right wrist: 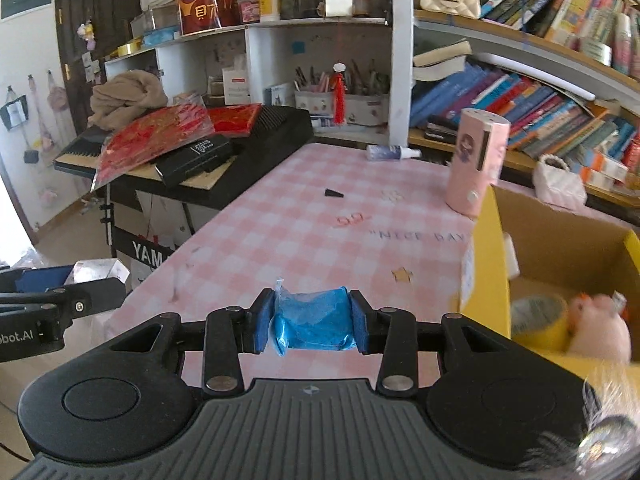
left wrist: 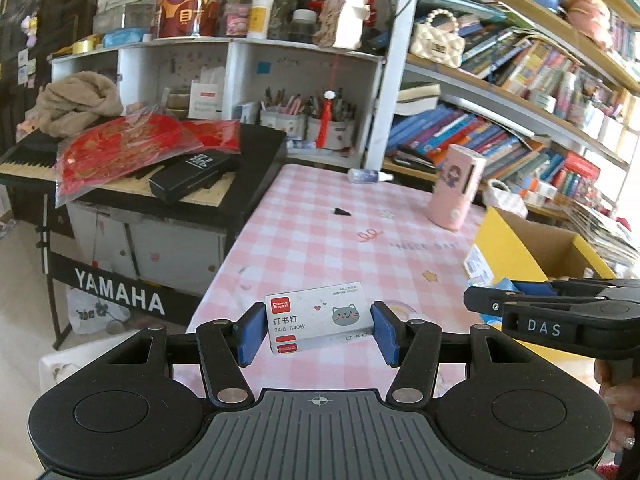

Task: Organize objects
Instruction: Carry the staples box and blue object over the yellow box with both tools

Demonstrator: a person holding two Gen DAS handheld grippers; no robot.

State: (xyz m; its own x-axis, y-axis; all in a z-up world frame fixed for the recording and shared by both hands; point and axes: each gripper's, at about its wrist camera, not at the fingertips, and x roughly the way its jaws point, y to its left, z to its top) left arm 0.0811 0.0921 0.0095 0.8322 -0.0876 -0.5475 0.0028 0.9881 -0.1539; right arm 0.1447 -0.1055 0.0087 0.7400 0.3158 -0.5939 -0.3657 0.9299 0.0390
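- At the worktop's right edge stands the open cardboard box (right wrist: 560, 240), just right of the right tongs (right wrist: 312, 320), which clamp a blue packet (right wrist: 316, 318); this hand is nearer.
- The left tongs (left wrist: 318, 330) grip a staple box (left wrist: 316, 316) across its long axis, further left.
- Pink checked worktop (left wrist: 340, 240); crowded bookshelves (left wrist: 520, 120) behind.

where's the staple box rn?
The staple box is clamped between the left gripper pads, low centre of the left wrist view, above the near end of the pink checked table, left of the yellow cardboard box.
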